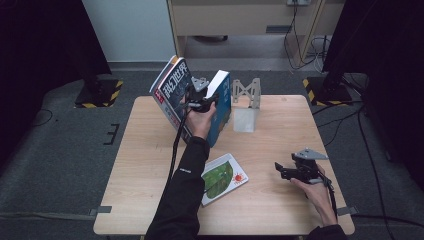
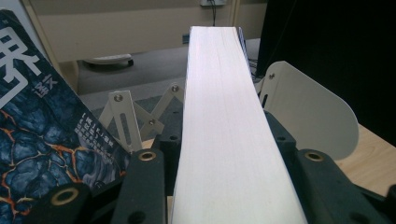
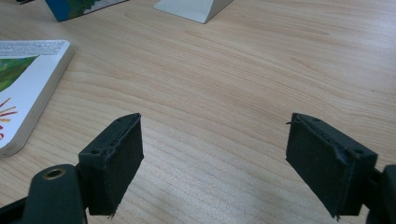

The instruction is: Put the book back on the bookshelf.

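A: Biggest first: the table (image 1: 150, 200). What stands on it?

B: At its twelve o'clock edge, a dark magazine (image 1: 172, 87) leans upright, with a blue book (image 1: 220, 107) just to its right, also on end and tilted. Just right of the book is the grey bookend (image 1: 246, 102), with a rounded plate showing in the left gripper view.

A: And the left gripper (image 1: 201, 102)?

B: It is clamped on the blue book. In its own view the white page edge (image 2: 226, 140) runs up between the two black jaws, which press it from both sides.

A: Is anything lying flat?

B: A green book (image 1: 222, 177), at about six o'clock on the table, well apart from the standing pair.

A: The right gripper (image 1: 282, 170)?

B: It is at four o'clock, near the table's right edge, with its jaws spread wide and nothing between them, just above bare wood. The green book lies at its nine o'clock, close by but apart from the jaws.
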`<state>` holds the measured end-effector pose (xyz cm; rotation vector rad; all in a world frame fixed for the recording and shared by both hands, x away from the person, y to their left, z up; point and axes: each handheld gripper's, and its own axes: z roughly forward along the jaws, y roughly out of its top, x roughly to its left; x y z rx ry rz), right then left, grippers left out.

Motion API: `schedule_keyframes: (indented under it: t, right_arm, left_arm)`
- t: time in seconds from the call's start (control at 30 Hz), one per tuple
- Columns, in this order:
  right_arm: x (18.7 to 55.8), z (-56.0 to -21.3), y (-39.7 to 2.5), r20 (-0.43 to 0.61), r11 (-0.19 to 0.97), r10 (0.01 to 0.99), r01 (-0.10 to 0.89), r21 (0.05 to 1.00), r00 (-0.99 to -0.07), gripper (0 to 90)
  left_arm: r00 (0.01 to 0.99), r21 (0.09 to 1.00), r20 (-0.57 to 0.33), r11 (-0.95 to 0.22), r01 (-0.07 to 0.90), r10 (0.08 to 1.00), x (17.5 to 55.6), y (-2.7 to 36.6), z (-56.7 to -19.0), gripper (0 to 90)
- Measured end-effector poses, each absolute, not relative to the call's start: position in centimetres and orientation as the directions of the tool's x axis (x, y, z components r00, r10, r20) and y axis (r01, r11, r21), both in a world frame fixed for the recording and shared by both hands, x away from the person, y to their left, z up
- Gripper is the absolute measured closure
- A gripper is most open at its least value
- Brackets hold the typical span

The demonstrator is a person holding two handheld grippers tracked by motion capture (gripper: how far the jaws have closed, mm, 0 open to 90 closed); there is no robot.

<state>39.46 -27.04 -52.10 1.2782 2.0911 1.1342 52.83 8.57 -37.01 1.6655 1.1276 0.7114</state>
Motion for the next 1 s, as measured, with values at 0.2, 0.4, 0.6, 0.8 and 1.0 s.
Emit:
schedule_keyframes:
  t: [0.2,0.4,0.6,0.8,1.0]
  right_arm:
    - [39.5,-52.2,-27.1,0.045,0.24,0.878,0.518,0.821,-0.477,19.1]
    - [39.5,-52.2,-27.0,0.047,0.241,0.876,0.52,0.82,-0.48,19.2]
    - [39.5,-52.2,-27.2,0.05,0.238,0.877,0.521,0.82,-0.479,19.2]
    - [39.5,-52.3,-27.2,0.047,0.242,0.876,0.52,0.819,-0.481,19.3]
    - [39.5,-52.3,-27.1,0.046,0.245,0.874,0.521,0.817,-0.483,19.3]
  left_arm:
    - [0.366,0.934,-0.072,-0.066,0.35,0.928,53.5,8.6,-36.9,60.1]
    - [0.331,0.943,-0.047,-0.068,0.327,0.942,54.6,7.2,-36.3,60.1]
    - [0.307,0.94,-0.067,-0.043,0.339,0.949,55.6,7.0,-36.8,60.1]
    - [0.268,0.939,-0.057,-0.04,0.343,0.962,55.6,7.5,-37.2,60.0]
    - [0.229,0.942,-0.05,-0.031,0.335,0.972,55.7,8.1,-37.2,59.8]
